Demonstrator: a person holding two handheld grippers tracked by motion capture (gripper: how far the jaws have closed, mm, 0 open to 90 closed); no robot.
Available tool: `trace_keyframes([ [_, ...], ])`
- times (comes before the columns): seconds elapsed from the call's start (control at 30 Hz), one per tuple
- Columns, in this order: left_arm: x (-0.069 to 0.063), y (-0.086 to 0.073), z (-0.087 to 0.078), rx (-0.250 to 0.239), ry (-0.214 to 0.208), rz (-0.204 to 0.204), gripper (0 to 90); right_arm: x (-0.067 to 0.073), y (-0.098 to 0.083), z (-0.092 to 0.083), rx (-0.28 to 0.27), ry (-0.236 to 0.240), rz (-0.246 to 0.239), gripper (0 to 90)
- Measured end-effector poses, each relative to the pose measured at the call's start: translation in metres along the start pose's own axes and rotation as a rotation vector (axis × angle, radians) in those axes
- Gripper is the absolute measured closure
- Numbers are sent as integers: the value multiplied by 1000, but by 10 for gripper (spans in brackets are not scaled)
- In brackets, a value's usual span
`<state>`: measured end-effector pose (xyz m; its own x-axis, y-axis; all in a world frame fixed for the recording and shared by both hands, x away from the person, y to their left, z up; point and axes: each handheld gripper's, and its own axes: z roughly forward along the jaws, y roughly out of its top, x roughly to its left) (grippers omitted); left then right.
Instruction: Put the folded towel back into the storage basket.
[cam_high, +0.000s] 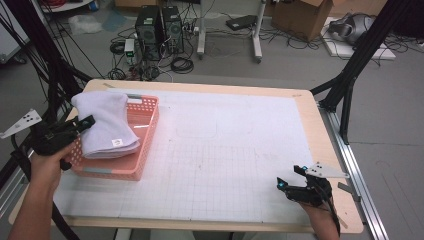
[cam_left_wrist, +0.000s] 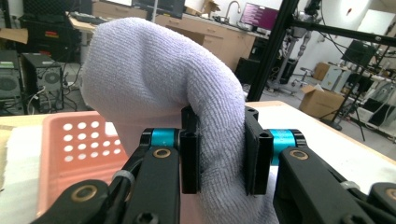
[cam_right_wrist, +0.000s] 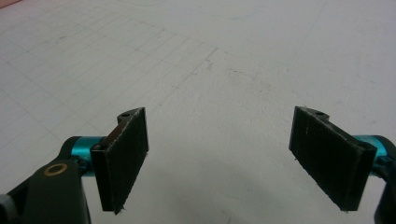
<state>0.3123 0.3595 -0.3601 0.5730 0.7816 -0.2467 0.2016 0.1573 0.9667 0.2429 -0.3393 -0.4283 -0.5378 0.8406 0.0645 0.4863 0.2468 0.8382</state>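
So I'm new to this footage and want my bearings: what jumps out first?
A folded white towel stands out, lying partly in a pink basket at the table's left edge, with the left gripper shut on its end. Across the gridded white mat, the right gripper sits near the front right corner, jaws open with nothing between them.

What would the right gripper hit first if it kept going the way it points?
Probably only the white mat: the right gripper tilts down at it, jaws open with nothing between them. Depth is hard to judge.
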Motion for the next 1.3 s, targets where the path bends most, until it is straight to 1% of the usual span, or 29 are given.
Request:
trace_keyframes([
  [0.07, 1, -1, -1, 9, 5, -2, 722, 0, 0, 0, -1, -2, -4, 187],
  [0.13, 1, -3, 0, 30, 9, 2, 722, 0, 0, 0, 0, -2, -5, 186],
  [0.33, 3, -6, 3, 77, 35, -12, 715, 1, 1, -1, -3, -1, -2, 187],
  [0.57, 2, -6, 11, 181, 72, -15, 693, 0, 1, 0, -6, -2, -9, 186],
  [0.6, 2, -6, 13, 197, 81, -22, 688, 1, 1, 0, -6, -1, -5, 186],
  [0.67, 2, -6, 16, 245, 104, -16, 678, 0, 1, -1, -6, -1, -6, 187],
  [0.77, 4, -6, 19, 298, 148, -61, 637, 0, 0, -1, -4, -1, -3, 186],
  [0.83, 4, -7, 20, 329, 166, -67, 634, -1, 0, -2, -2, -2, 2, 186],
  [0.9, 4, -6, 21, 352, 183, -84, 616, -1, 0, -1, -3, -3, -1, 187],
  [0.97, 5, -5, 22, 377, 215, -96, 584, -1, 0, -1, -2, -1, -3, 187],
  [1.0, 4, -5, 23, 391, 234, -100, 552, 0, 0, -1, -2, -1, -2, 187],
  [1.07, 3, -4, 24, 406, 264, -123, 443, 0, 1, -1, -4, 0, -5, 187],
  [1.1, 3, -4, 25, 413, 272, -124, 413, 0, 1, -2, -4, 2, -7, 187],
  [1.13, 2, -4, 25, 416, 281, -121, 401, 0, 1, -2, -4, 2, -3, 187],
  [1.2, 0, -4, 25, 412, 297, -113, 373, 0, 1, -2, -7, -3, -10, 187],
  [1.23, -1, -3, 24, 405, 308, -111, 356, 0, 1, -3, -6, -2, -7, 187],
  [1.3, -4, -1, 21, 382, 336, -89, 334, 0, 0, -3, -7, -2, -2, 187],
])
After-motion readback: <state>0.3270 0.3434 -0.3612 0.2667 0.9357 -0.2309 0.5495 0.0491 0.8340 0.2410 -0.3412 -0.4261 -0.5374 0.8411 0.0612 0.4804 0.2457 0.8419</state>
